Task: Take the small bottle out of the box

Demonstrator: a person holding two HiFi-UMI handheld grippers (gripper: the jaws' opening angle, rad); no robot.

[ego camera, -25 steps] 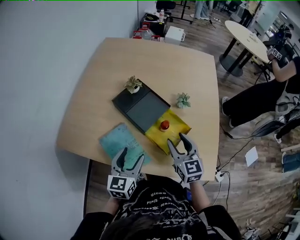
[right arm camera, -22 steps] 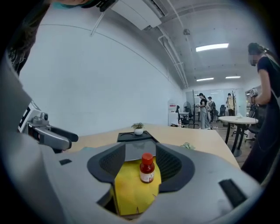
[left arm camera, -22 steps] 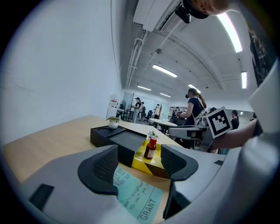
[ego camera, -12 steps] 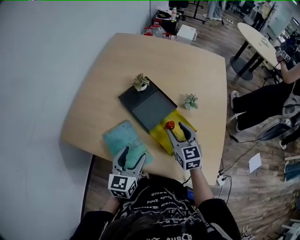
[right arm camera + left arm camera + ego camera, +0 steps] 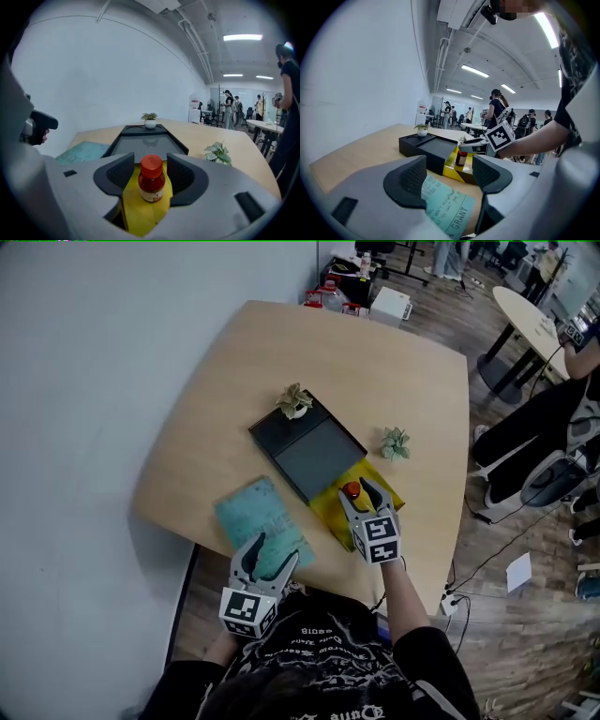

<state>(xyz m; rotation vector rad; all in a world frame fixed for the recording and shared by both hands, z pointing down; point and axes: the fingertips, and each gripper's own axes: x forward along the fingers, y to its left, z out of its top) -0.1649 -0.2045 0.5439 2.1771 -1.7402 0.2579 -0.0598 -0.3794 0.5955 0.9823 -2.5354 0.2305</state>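
A small bottle (image 5: pixel 151 180) with a red cap and dark red contents stands upright in the open yellow box (image 5: pixel 140 215). My right gripper (image 5: pixel 151 169) is open, its pads flanking the bottle with a thin gap on each side. From the head view, the right gripper (image 5: pixel 362 494) reaches over the yellow box (image 5: pixel 330 509), its tips beside the red cap (image 5: pixel 352 489). My left gripper (image 5: pixel 271 555) hangs open and empty over the near edge of a teal booklet (image 5: pixel 258 521). The left gripper view shows the bottle (image 5: pixel 461 158) beyond the open left gripper (image 5: pixel 447 176).
A black tray (image 5: pixel 307 451) adjoins the yellow box on its far side. A small potted plant (image 5: pixel 293 401) stands at the tray's far corner, another plant (image 5: pixel 395 442) sits to the right. The table edge (image 5: pixel 281 582) is near my body. People stand far off.
My right gripper has moved forward over the yellow box until its jaws flank the bottle. The left gripper has stayed at the booklet's near edge.
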